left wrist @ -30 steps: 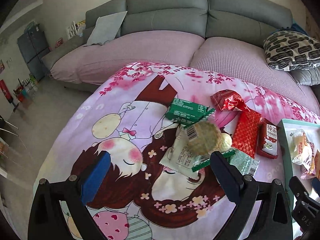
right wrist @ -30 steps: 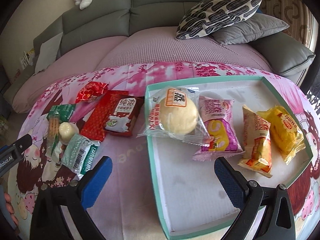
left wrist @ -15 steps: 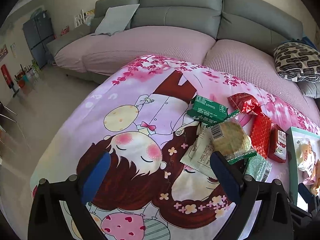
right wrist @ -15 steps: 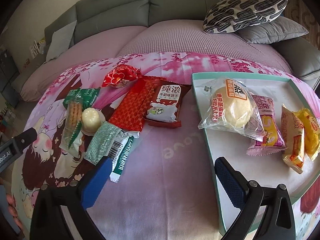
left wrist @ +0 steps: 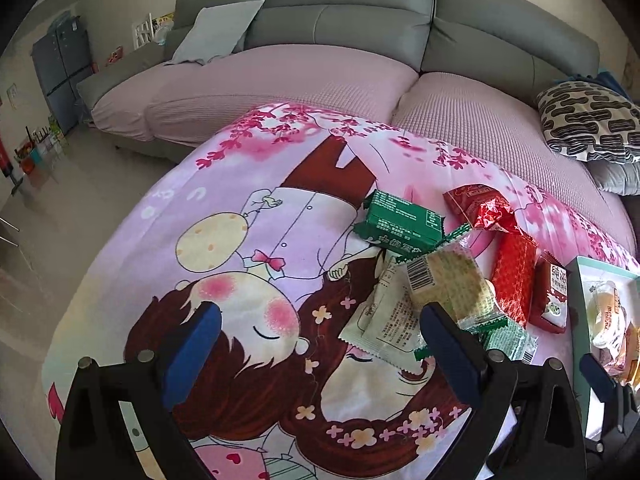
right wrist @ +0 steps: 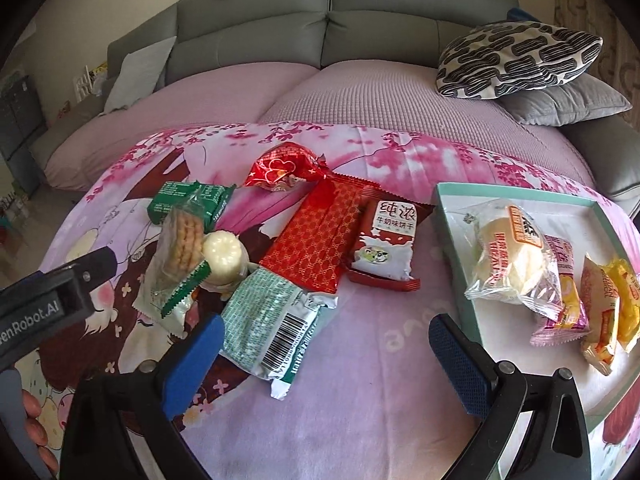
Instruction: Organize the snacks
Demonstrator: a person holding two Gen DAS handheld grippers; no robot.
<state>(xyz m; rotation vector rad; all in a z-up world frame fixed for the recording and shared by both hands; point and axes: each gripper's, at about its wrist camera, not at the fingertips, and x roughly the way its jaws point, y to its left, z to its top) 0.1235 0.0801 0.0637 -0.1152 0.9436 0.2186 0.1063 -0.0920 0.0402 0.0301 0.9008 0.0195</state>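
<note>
Loose snacks lie on a pink cartoon cloth: a green box [right wrist: 188, 200], a clear cracker pack [right wrist: 176, 260], a pale green wrapper [right wrist: 272, 320], a red patterned pack [right wrist: 320, 236], a dark red biscuit pack [right wrist: 386, 248] and a red foil bag [right wrist: 280, 168]. A teal tray [right wrist: 452, 256] on the right holds a bun [right wrist: 512, 260] and several yellow and pink packs. My right gripper [right wrist: 324, 356] is open and empty, just in front of the pale green wrapper. My left gripper [left wrist: 316, 344] is open and empty, left of the cracker pack [left wrist: 444, 280].
A grey sofa with pink covers [left wrist: 320, 76] runs behind the cloth. A patterned cushion [right wrist: 516, 60] lies at the right. The cloth's left edge drops to the floor [left wrist: 60, 208]. The left gripper's body [right wrist: 52, 304] shows at the left of the right wrist view.
My right gripper has swung left from over the tray to the loose snacks. My left gripper has also shifted left, so the snacks sit further right in its view.
</note>
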